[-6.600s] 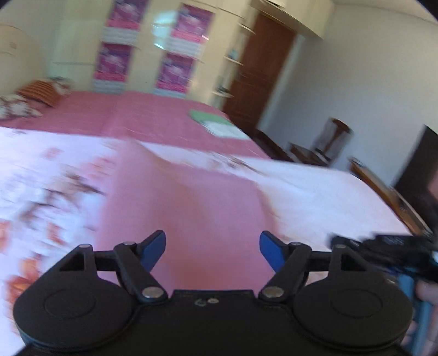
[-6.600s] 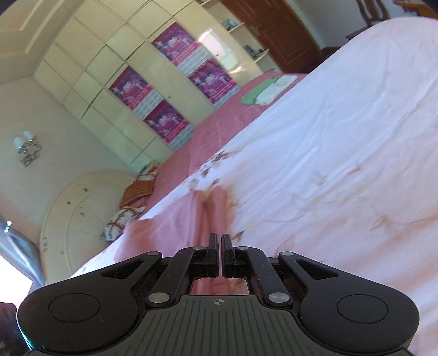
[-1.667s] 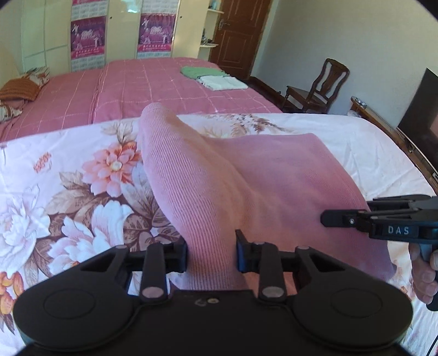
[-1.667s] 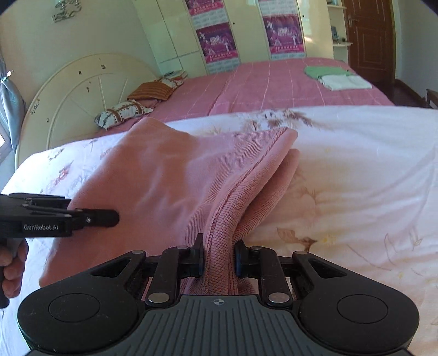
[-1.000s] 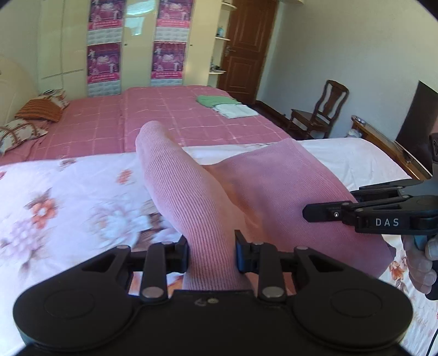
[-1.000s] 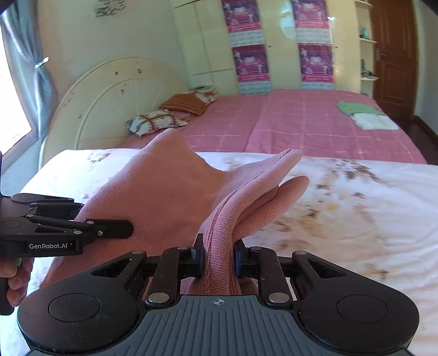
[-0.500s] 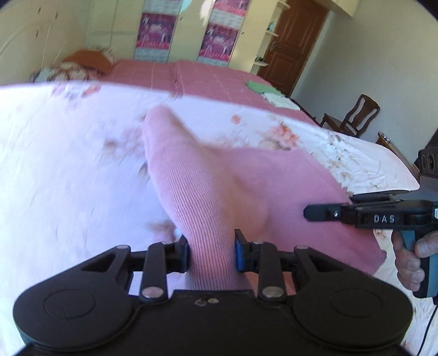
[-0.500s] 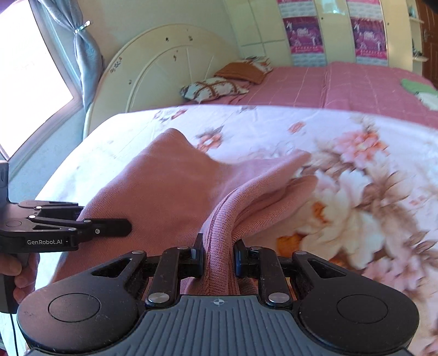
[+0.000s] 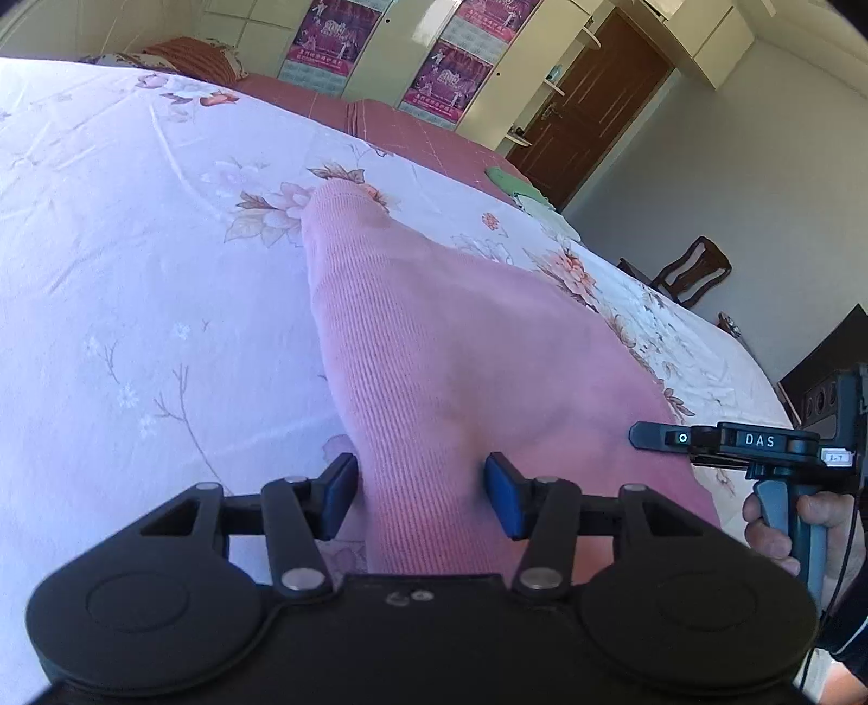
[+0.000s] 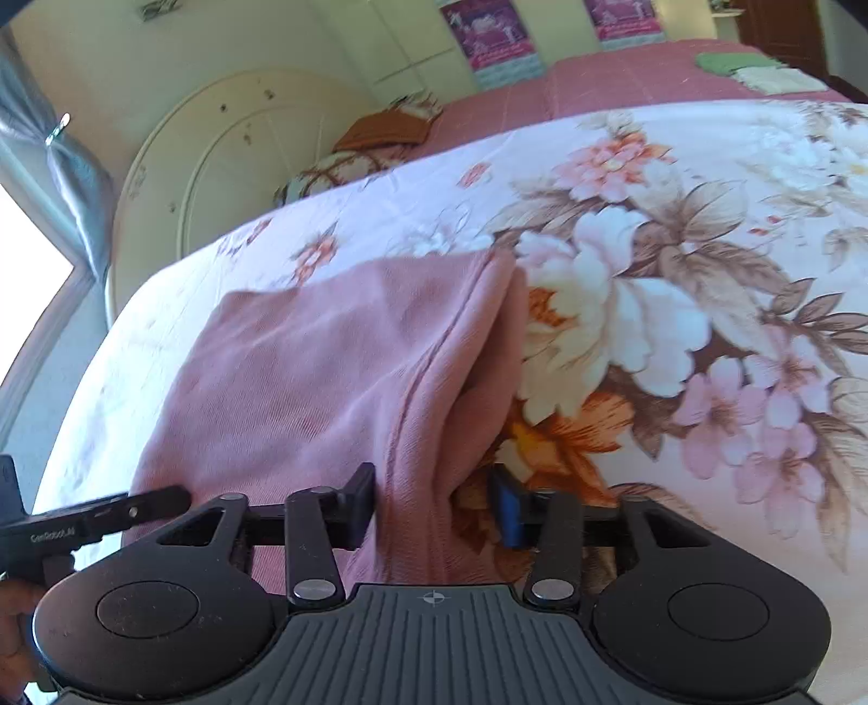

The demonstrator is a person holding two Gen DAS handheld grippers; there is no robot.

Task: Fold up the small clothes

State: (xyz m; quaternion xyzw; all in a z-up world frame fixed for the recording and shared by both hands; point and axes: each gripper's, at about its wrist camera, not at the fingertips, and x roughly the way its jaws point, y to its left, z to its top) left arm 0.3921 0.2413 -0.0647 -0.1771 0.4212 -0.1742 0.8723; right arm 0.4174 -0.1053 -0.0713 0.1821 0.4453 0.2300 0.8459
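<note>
Sweater (image 9: 461,358), pink ribbed knit, lies folded on the flowered bedsheet (image 9: 135,260), running forward and away from both tongs. Left tongs (image 9: 420,496): jaws opening, with a thick fold of the sweater between the blue pads; a gap shows on each side of the cloth, so the pads are not pressing it. Right tongs (image 10: 434,501): jaws likewise opening; the sweater's edge stands between them, touching or nearly touching the left pad, clear of the right one, not clamped.

In the left view the right tongs appear at the right, just off the sweater's near corner, held by a hand (image 9: 781,520) on a grey grip. In the right view the left tongs come in at lower left, beside the sweater's other near corner.

Surroundings ahead of the tongs: a second bed with a pink checked cover (image 10: 624,76), on it green and white folded cloths (image 10: 754,70); pillows (image 10: 380,141) by a rounded cream headboard (image 10: 217,168); wardrobe doors with posters (image 9: 331,32); a brown door (image 9: 597,92); a wooden chair (image 9: 689,268) far right. Nothing lies across the sweater.
</note>
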